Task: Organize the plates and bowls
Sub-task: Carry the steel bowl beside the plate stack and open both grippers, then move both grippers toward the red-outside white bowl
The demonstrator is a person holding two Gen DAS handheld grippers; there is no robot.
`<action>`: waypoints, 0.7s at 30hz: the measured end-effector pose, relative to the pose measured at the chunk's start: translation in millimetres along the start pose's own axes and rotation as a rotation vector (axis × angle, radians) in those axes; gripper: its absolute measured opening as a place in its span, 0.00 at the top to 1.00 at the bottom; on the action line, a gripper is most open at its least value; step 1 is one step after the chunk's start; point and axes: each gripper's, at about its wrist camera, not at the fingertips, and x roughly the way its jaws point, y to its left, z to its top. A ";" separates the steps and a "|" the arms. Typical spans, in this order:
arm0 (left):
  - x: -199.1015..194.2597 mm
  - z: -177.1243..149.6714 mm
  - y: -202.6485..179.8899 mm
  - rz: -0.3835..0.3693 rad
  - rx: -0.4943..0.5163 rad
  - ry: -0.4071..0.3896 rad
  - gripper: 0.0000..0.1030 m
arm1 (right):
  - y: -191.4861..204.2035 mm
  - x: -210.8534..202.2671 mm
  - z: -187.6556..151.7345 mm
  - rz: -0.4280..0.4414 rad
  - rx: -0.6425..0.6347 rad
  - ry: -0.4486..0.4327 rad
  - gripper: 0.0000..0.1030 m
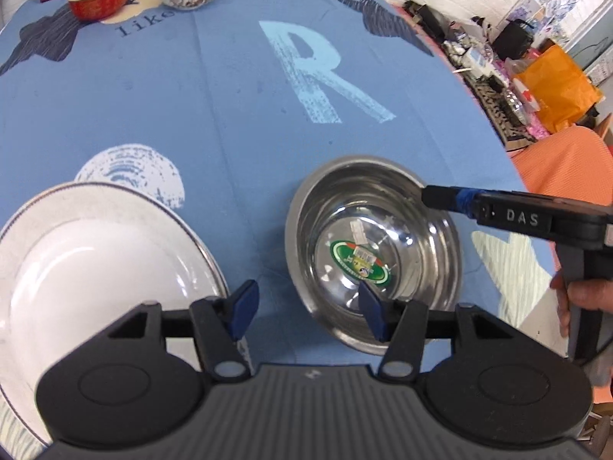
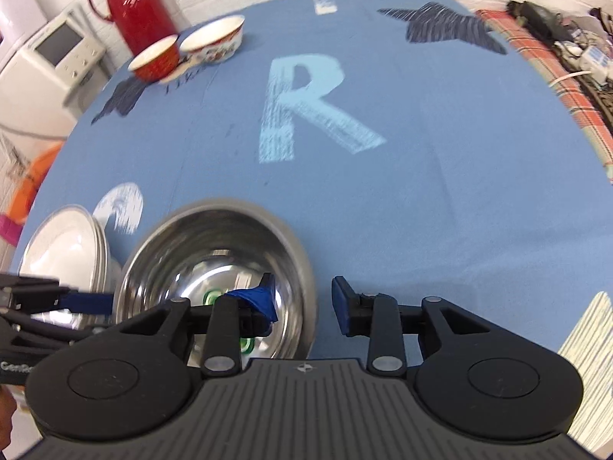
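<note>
Steel bowl (image 1: 373,253): straddled at its rim by right gripper (image 2: 304,306), fingers spread; left gripper (image 1: 306,312) fingers spread, empty, beside white plate (image 1: 92,264).

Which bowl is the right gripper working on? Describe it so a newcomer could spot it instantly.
Start at the big pale R printed on the blue tablecloth; nearer the camera sits the steel bowl, right of the white plates. It alone is shiny metal, with a green sticker inside.

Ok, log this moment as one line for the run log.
left gripper: open, at steel bowl near rim | right gripper: open, straddling bowl's right rim | white plates: stacked left | two bowls far
</note>
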 end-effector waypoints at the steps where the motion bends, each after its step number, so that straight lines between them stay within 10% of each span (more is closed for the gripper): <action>1: -6.6 0.3 1.8 -0.011 0.003 -0.009 0.45 | -2.2 -2.9 2.5 -0.001 0.003 -0.012 0.85; 10: -43.1 13.4 11.7 -0.006 0.003 -0.111 0.45 | 7.8 4.9 6.0 0.010 -0.094 0.050 0.83; 21: -8.6 19.5 -4.4 -0.030 0.024 -0.049 0.45 | -2.9 22.1 7.8 -0.085 -0.124 0.064 0.82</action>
